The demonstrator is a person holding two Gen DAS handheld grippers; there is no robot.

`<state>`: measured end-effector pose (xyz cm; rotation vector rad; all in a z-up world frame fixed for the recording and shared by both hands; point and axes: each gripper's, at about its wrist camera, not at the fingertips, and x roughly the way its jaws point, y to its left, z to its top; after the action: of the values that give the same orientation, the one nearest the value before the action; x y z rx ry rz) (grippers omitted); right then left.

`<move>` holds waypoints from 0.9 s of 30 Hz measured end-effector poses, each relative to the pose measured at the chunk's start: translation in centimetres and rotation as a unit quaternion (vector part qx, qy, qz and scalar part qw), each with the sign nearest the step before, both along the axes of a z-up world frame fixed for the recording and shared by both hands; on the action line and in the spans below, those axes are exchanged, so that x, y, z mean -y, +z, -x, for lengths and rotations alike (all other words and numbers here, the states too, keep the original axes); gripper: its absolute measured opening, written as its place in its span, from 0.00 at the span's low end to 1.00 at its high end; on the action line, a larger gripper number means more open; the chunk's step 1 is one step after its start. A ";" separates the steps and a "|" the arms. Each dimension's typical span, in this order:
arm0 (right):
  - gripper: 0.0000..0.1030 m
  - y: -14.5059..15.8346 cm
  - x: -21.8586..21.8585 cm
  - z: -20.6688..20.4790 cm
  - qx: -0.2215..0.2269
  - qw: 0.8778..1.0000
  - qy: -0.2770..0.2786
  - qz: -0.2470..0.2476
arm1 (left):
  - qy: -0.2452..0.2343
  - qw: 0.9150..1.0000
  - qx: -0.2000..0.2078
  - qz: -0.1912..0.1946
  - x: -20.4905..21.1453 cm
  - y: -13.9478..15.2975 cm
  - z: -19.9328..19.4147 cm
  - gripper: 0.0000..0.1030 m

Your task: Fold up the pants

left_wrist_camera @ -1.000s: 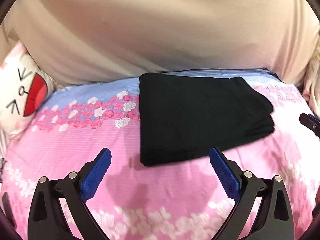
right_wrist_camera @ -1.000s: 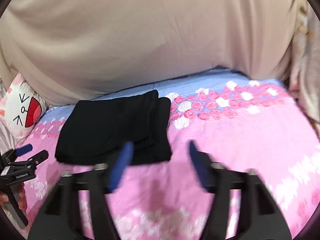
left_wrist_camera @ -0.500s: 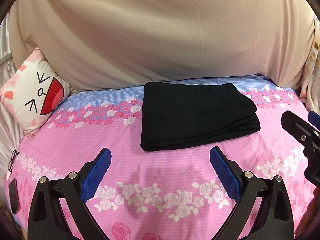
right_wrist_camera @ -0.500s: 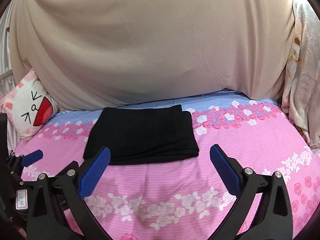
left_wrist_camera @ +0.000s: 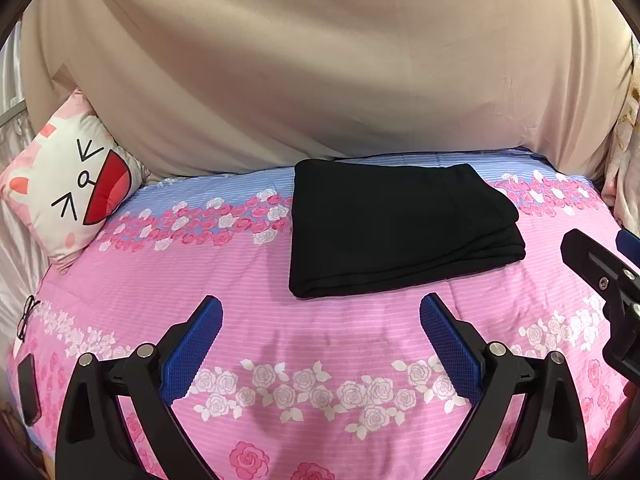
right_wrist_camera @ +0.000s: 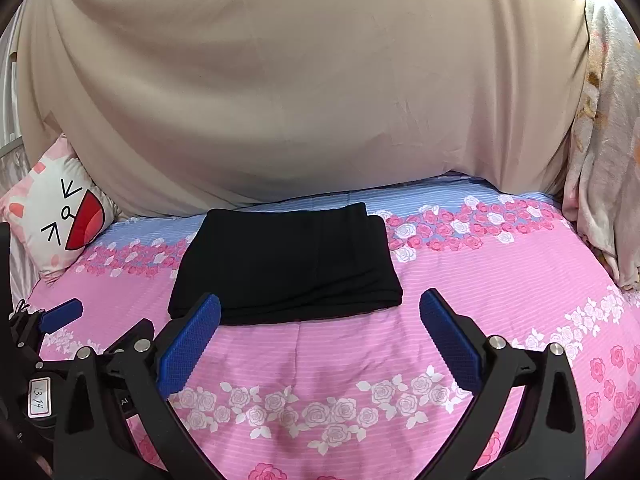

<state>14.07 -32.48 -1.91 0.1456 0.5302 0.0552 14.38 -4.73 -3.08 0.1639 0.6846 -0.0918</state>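
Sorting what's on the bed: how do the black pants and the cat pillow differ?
The pants are plain black; the pillow is white and pink with a cartoon face. The pants lie flat, folded in layers, mid-bed; the pillow leans propped at the bed's left edge. Both rest on the floral bedspread.

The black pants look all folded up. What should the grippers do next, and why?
Probably just ease both away and stop. The pants lie as a neat stacked rectangle on the bedspread, and the left gripper and right gripper are open, holding nothing, short of the cloth. At most, nudge the looser right-hand layers square.
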 end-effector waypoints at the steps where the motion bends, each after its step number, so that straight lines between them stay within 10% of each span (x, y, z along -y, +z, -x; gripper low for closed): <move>1: 0.95 0.0 0.0 0.0 0.000 1.000 0.000 0.000 | 0.001 1.000 -0.001 0.000 0.0 0.0 0.0 0.95; 27: 0.95 -0.2 -0.1 0.0 -0.002 1.000 0.001 0.003 | -0.007 1.000 -0.008 0.009 0.0 -0.2 -0.1 0.95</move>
<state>14.12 -32.34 -2.10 0.1397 0.5354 0.0555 14.49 -4.73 -3.26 0.1505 0.6978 -0.1126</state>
